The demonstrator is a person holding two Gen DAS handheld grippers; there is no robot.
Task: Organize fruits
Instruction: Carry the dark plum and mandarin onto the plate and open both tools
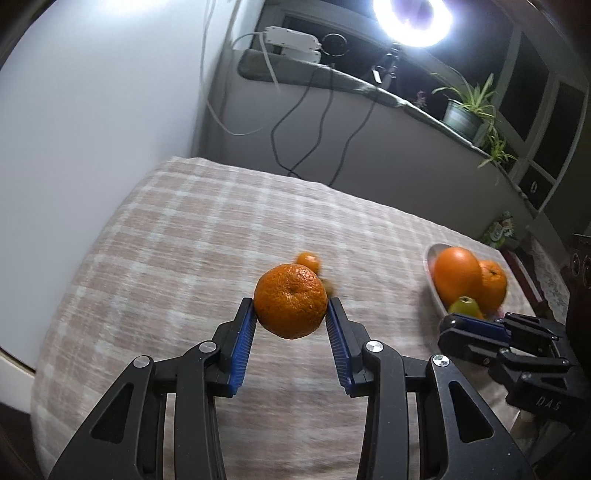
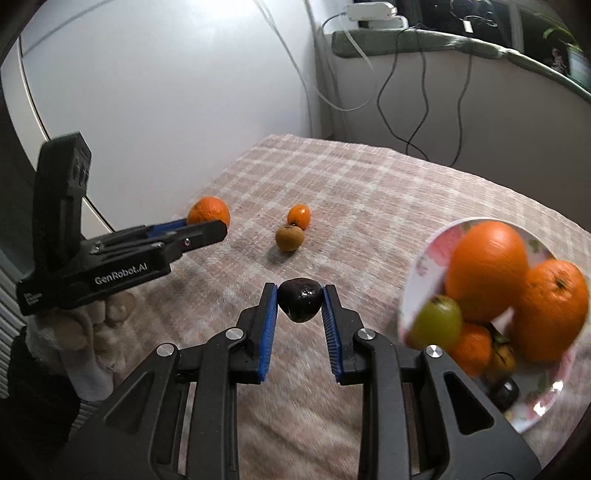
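Note:
My left gripper [image 1: 290, 310] is shut on a mandarin [image 1: 290, 300] and holds it above the checked tablecloth [image 1: 184, 240]. My right gripper [image 2: 300, 301] is shut on a small dark fruit [image 2: 300, 299], also held above the cloth. A small orange fruit [image 2: 299, 216] and a brownish fruit [image 2: 289, 238] lie on the cloth beyond. A floral plate [image 2: 424, 266] at the right holds two oranges [image 2: 485, 269], a green fruit [image 2: 437, 321], a small mandarin and a dark fruit. The plate [image 1: 430, 269] shows at the right of the left wrist view.
The left gripper [image 2: 207, 227] with its mandarin [image 2: 208, 210] shows at the left in the right wrist view. The right gripper [image 1: 454, 325] shows at the right in the left wrist view. Cables, a ring light [image 1: 413, 18] and potted plants [image 1: 465, 110] stand behind the table.

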